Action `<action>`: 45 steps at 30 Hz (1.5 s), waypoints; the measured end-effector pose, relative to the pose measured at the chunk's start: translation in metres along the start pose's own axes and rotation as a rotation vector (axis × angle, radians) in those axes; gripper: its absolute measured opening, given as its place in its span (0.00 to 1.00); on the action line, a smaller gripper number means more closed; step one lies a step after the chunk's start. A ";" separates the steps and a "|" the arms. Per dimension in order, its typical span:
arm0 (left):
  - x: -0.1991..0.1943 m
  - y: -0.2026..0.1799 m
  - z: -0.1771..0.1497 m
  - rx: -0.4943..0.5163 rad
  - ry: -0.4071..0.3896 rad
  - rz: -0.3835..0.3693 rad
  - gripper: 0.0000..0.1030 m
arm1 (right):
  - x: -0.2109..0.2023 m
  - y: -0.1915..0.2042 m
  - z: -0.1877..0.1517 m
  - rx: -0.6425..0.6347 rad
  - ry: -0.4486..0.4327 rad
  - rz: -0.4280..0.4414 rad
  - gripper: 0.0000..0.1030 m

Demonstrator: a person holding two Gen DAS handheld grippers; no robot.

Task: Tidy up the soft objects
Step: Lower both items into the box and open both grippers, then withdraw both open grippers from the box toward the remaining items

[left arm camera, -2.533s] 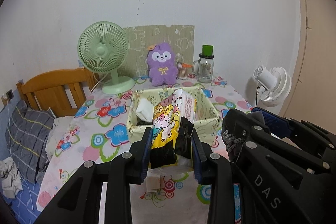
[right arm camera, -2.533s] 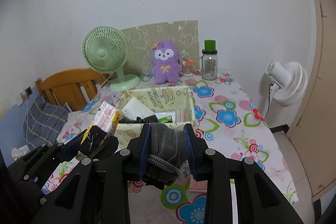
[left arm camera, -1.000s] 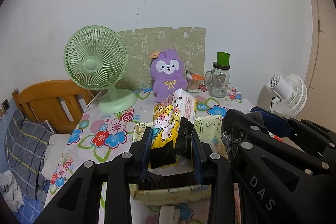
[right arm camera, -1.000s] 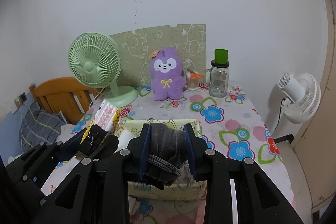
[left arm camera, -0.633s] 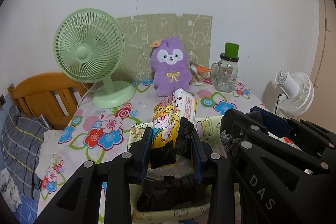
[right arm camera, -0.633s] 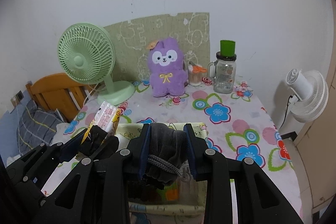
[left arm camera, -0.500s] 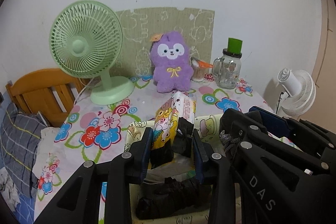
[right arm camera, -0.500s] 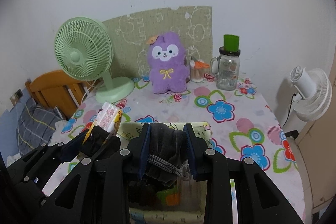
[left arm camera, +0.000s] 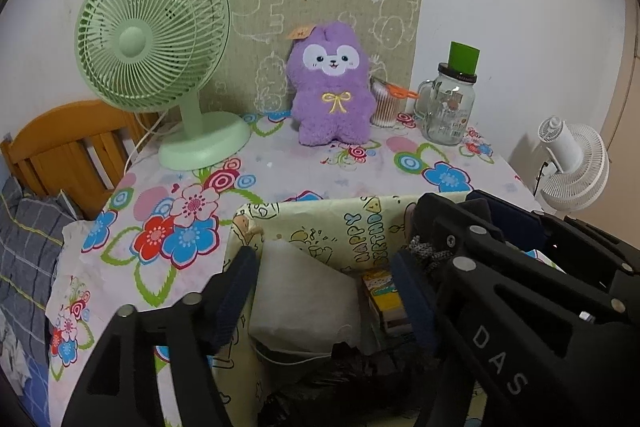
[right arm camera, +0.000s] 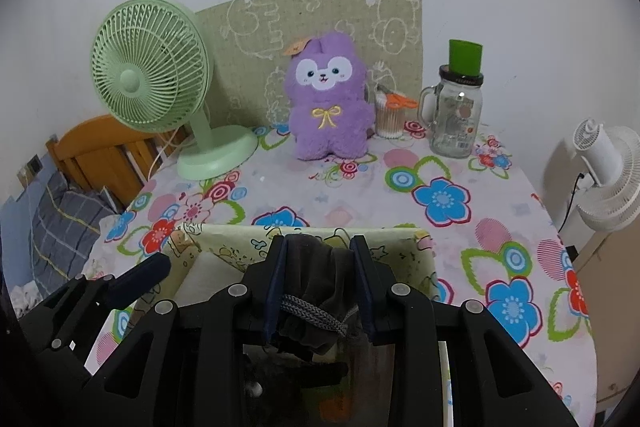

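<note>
**Left gripper lets go over the box; right one holds its cloth**

The table [left arm camera: 280, 179] with its flowered cover carries a green fan [left arm camera: 152, 39] at the back left corner, a purple plush toy [left arm camera: 330, 87] at the middle of the back edge and a glass jar [left arm camera: 450, 107] toward the back right. Near the front edge stands the yellow box [left arm camera: 360, 223].

Half a second ago the left gripper [left arm camera: 324, 291] pinched a colourful packet; now its jaws stand wide apart with nothing between them. A yellow packet [left arm camera: 384, 295] lies inside the box below, beside a white pack [left arm camera: 304, 291] and something dark [left arm camera: 360, 367]. That item looks delivered.

The right gripper [right arm camera: 318, 287] hangs over the box's near side, level and pointing toward the back edge, its jaws clamped on a dark grey cloth [right arm camera: 316, 283] with a braided cord. The cloth sits above the box, so releasing it there seems the next step.

The left gripper tilts down over the box's left half.
</note>
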State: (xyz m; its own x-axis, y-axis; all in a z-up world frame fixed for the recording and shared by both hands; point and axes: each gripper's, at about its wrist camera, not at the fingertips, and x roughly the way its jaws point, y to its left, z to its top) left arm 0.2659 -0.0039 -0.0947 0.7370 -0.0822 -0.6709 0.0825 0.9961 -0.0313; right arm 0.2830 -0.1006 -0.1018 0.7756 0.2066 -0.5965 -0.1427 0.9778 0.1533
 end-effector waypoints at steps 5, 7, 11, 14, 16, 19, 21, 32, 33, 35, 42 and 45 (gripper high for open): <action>0.003 0.001 -0.001 -0.002 0.009 -0.010 0.77 | 0.008 0.002 -0.001 0.002 0.006 -0.006 0.35; 0.002 0.000 -0.002 0.006 0.009 -0.007 0.79 | 0.010 0.003 -0.002 -0.008 0.009 -0.015 0.37; -0.001 -0.001 -0.002 0.013 0.002 -0.018 0.85 | 0.008 0.003 -0.003 -0.010 -0.001 -0.019 0.58; -0.003 -0.001 -0.002 0.016 -0.001 -0.020 0.88 | 0.002 0.002 -0.003 0.000 -0.027 -0.033 0.68; -0.006 -0.003 -0.003 0.021 -0.006 -0.014 0.90 | -0.002 0.000 -0.003 0.006 -0.038 -0.036 0.75; -0.015 -0.004 -0.005 0.018 -0.024 0.015 0.90 | -0.009 -0.001 -0.004 0.025 -0.043 -0.019 0.79; -0.019 -0.004 -0.006 0.012 -0.027 0.013 0.91 | -0.015 -0.001 -0.006 0.030 -0.042 -0.013 0.83; -0.055 -0.015 -0.015 0.001 -0.051 0.028 0.92 | -0.052 -0.001 -0.018 0.050 -0.057 -0.005 0.84; -0.058 -0.016 -0.016 0.001 -0.056 0.028 0.92 | -0.058 -0.001 -0.020 0.050 -0.062 -0.008 0.84; -0.067 -0.018 -0.018 0.003 -0.068 0.028 0.92 | -0.065 -0.002 -0.021 0.049 -0.070 -0.012 0.85; -0.092 -0.026 -0.026 0.016 -0.103 0.031 0.93 | -0.095 -0.002 -0.027 0.033 -0.096 -0.035 0.87; -0.101 -0.029 -0.030 0.023 -0.115 0.031 0.93 | -0.106 -0.002 -0.031 0.026 -0.109 -0.042 0.89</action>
State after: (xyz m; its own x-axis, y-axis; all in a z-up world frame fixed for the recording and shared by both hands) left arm 0.1691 -0.0233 -0.0478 0.8117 -0.0555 -0.5815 0.0726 0.9973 0.0061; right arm 0.1820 -0.1231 -0.0630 0.8432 0.1589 -0.5136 -0.0936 0.9841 0.1507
